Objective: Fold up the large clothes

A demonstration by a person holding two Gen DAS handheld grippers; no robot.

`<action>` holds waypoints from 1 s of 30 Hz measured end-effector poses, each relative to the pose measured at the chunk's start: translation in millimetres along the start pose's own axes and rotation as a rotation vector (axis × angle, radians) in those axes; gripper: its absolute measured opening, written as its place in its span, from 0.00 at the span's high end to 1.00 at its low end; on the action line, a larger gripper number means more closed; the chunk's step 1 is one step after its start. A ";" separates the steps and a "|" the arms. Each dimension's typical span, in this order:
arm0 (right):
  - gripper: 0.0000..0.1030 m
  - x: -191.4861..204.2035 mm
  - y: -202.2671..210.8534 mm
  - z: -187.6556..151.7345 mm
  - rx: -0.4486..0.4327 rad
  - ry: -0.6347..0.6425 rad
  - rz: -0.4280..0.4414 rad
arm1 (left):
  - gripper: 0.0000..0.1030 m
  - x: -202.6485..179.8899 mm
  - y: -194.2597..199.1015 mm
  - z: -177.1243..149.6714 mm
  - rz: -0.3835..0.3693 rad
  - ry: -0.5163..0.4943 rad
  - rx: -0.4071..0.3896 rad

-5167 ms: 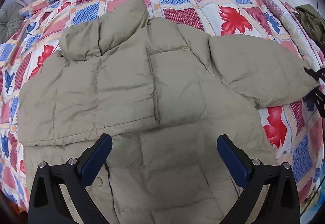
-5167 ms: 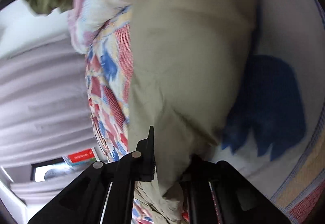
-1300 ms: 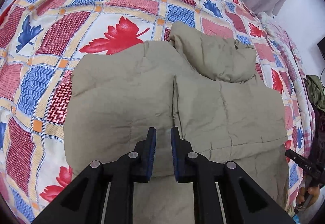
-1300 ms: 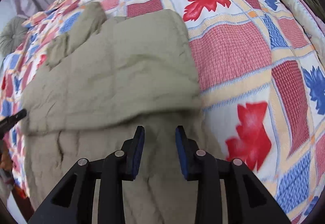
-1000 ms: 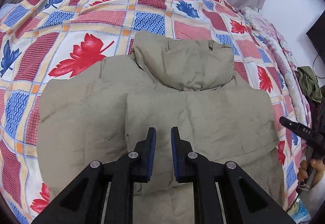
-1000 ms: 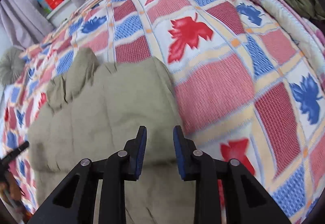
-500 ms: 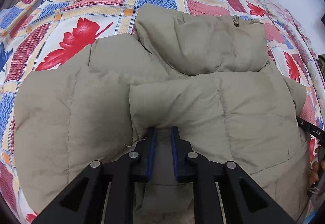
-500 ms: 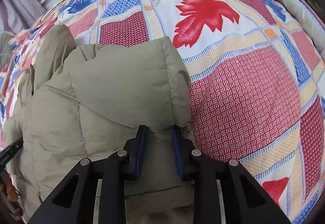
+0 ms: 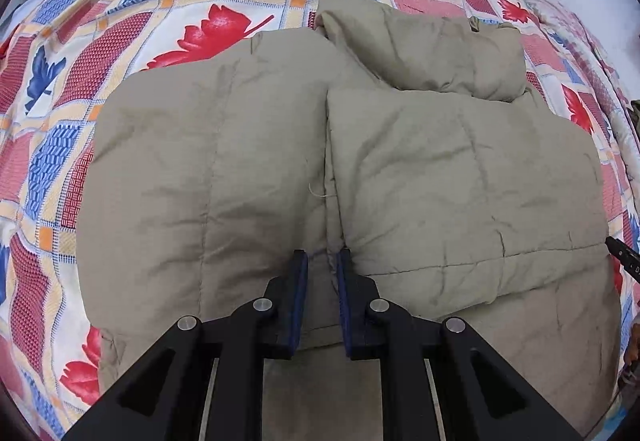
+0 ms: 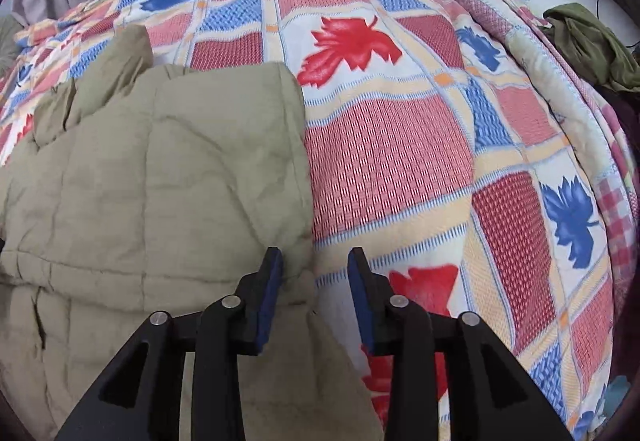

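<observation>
The left gripper (image 9: 322,269) is sitting nearly closed, pads at the seam where the two folded-in sleeves meet on the khaki puffer jacket (image 9: 248,161) — whether it is pinching fabric I cannot tell. The right gripper (image 10: 315,273) is straddling the jacket's right edge, jaws now wider than half a second ago. Both should be gripping deep, level, before lifting. Beyond, the patchwork quilt (image 10: 400,161) is stretching away.
</observation>
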State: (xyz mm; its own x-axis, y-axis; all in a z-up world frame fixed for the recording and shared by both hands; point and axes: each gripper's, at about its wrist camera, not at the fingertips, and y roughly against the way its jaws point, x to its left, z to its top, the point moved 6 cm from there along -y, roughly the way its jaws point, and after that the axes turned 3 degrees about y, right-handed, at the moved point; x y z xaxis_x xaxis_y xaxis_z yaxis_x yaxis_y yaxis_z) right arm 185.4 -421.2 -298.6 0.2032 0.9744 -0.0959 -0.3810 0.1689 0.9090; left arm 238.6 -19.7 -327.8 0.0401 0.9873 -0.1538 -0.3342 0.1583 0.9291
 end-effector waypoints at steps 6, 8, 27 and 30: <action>0.61 -1.7 21.4 -12.5 0.061 -0.131 0.112 | 0.84 6.0 28.9 -11.7 0.034 -0.023 0.006; 0.57 3.0 30.2 -21.6 0.084 -0.162 0.157 | 0.84 9.0 39.5 -19.2 0.042 -0.029 0.022; 0.47 57.8 104.6 -102.1 0.238 -0.230 0.320 | 0.00 16.7 109.6 -94.9 0.055 0.003 0.138; 0.46 66.3 114.4 -107.6 0.257 -0.218 0.337 | 0.01 17.2 121.7 -104.2 0.053 0.020 0.120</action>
State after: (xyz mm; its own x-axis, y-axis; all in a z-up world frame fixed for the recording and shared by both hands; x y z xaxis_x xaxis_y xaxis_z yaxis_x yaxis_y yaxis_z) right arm 58.3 -321.3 -244.5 0.3018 0.9100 0.2842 -0.2286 -0.2203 0.9483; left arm 100.5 15.1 -252.5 0.0065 0.9940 -0.1091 -0.2205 0.1078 0.9694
